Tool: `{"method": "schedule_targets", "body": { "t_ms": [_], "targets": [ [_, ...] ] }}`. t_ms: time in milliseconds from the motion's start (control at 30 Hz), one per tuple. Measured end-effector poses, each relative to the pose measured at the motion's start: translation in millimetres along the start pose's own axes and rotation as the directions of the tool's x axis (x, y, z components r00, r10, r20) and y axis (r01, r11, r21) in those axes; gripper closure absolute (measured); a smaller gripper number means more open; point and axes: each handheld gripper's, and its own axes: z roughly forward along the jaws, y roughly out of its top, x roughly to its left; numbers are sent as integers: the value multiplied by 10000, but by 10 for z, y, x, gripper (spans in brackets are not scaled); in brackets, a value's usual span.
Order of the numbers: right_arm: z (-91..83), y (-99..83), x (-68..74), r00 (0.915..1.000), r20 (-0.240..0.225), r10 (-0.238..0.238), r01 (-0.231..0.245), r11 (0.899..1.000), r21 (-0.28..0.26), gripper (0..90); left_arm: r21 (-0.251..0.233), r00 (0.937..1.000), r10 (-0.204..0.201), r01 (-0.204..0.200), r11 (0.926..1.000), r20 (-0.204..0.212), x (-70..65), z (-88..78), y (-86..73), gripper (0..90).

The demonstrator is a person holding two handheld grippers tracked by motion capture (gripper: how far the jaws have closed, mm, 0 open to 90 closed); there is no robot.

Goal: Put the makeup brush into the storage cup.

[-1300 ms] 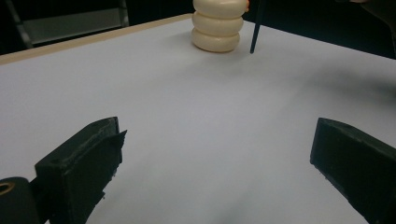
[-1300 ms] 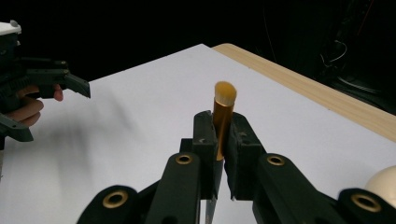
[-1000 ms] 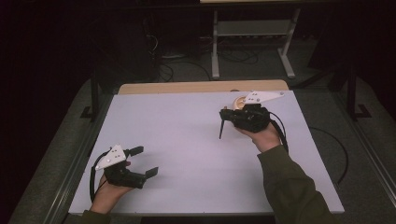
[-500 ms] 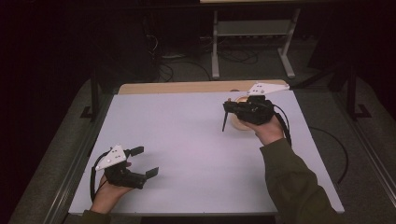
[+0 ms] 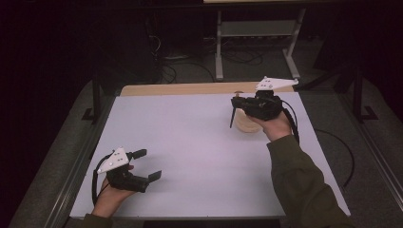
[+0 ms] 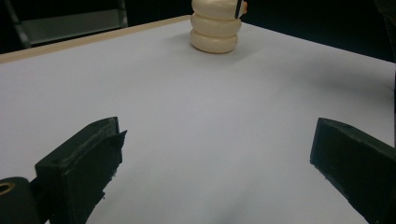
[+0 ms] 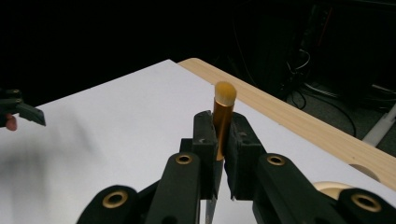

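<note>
Meanwhile, at the lower left of the high view, my left gripper [image 5: 148, 165] rests on the white table [image 5: 190, 156] exactly where it lay a second ago; its jaws stand wide with nothing between them, and in its own view the bare sheet runs up to the cream ringed stack [image 6: 215, 29] at the top centre; moving right across the high view, that stack [image 5: 247, 124] sits at the upper right of the sheet, just under my right hand [image 5: 273, 127]; my right gripper [image 5: 233, 108] is what has changed; it has crept toward the top of the frame and lifted a little, and the thin dark rod it carries now hangs beside the stack rather than out over open table; in the right gripper view the jaws are clamped tight on the brush [image 7: 223, 116], an orange barrel with a pale rounded tip standing up between the pads; I judge that I am bringing the brush to the stack, with contact not yet made.
</note>
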Motion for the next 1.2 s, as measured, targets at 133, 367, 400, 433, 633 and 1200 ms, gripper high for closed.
{"method": "schedule_targets", "body": {
  "t_ms": [133, 367, 400, 433, 633, 1200],
  "targets": [
    [-4, 36, -31, 9999, 118, 12, -12, 10000, 33, 824, -15, 10000, 57, -57, 10000, 39, 2, 3, 0, 19],
    [4, 67, -96, 9995, 318, -2, 1, 10000, 29, 824, -9, 10000, 60, -60, 10000, 51, -1, 1, 2, 19],
    [5, 72, -103, 9994, 346, 33, -35, 10000, 51, 824, -4, 10000, 56, -56, 10000, 46, -4, 3, 1, 19],
    [8, 78, -116, 9992, 400, 9, -12, 10000, 81, 824, -11, 10000, 27, -27, 10000, 57, -7, 4, 0, 19],
    [10, 109, -189, 9981, 618, 76, -83, 9999, 106, 825, -24, 10000, 43, -43, 10000, 54, -3, 0, 2, 19],
    [-2, 232, -328, 9926, 1212, 34, -44, 10000, 83, 824, -9, 10000, 77, -77, 10000, 49, -7, 1, 4, 19]
  ]
}}
